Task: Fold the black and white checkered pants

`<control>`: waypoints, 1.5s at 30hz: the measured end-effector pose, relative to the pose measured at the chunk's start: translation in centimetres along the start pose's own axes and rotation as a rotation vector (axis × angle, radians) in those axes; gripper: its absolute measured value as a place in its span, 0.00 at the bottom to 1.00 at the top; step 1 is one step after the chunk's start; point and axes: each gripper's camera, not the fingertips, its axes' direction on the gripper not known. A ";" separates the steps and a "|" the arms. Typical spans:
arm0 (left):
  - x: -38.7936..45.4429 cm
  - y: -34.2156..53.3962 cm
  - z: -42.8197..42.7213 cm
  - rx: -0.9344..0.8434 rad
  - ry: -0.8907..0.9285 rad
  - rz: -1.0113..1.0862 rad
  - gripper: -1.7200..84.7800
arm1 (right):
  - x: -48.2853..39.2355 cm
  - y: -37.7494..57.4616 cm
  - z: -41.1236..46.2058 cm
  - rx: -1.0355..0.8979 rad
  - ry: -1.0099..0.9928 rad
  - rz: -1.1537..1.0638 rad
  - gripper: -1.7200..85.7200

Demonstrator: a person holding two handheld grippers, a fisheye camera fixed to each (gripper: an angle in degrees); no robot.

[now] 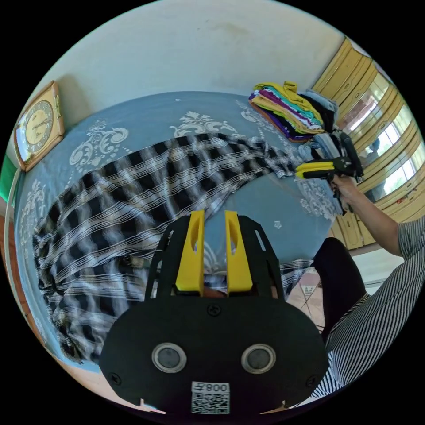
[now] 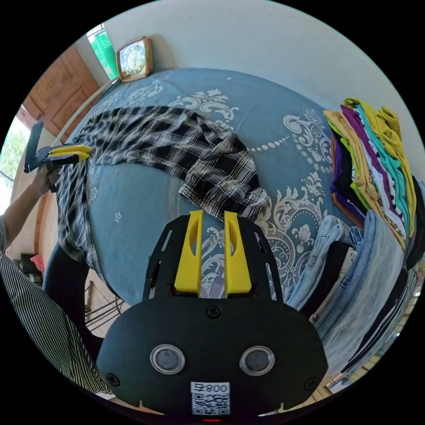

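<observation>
The black and white checkered pants [image 1: 146, 186] lie spread across a blue patterned bed [image 1: 274, 208]. My left gripper [image 1: 214, 217] hovers at the near edge of the cloth, jaws a narrow gap apart with only bedcover showing between them. In the right gripper view the pants [image 2: 177, 141] run from the far left to a bunched leg end just beyond my right gripper [image 2: 213, 217], also slightly open and holding nothing. The right gripper [image 1: 297, 171] appears at the leg end in the left gripper view. The left gripper [image 2: 88, 152] sits by the waist end.
A stack of folded colourful clothes [image 1: 292, 110] [image 2: 376, 168] stands on the bed's far corner, with folded jeans [image 2: 354, 274] beside it. A clock [image 1: 37, 124] leans against the wall. The person's striped sleeve [image 1: 367, 318] and dark-clad leg are at the bedside. Yellow-framed windows [image 1: 380, 133] lie beyond.
</observation>
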 end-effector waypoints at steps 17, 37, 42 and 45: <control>6.4 -18.0 16.0 -0.088 0.376 -0.091 0.04 | 1.8 5.2 1.3 0.056 0.116 -0.063 0.08; 9.3 -23.4 18.5 -0.045 0.490 -0.230 0.06 | 4.9 9.2 -0.8 0.116 -0.003 -0.024 0.03; 10.7 -27.8 15.1 0.120 0.545 -0.121 0.05 | 7.0 9.6 -4.1 0.235 -0.017 0.026 0.03; 12.2 -32.5 13.9 0.169 0.541 -0.031 0.05 | 9.5 8.6 -6.3 0.278 -0.016 0.086 0.03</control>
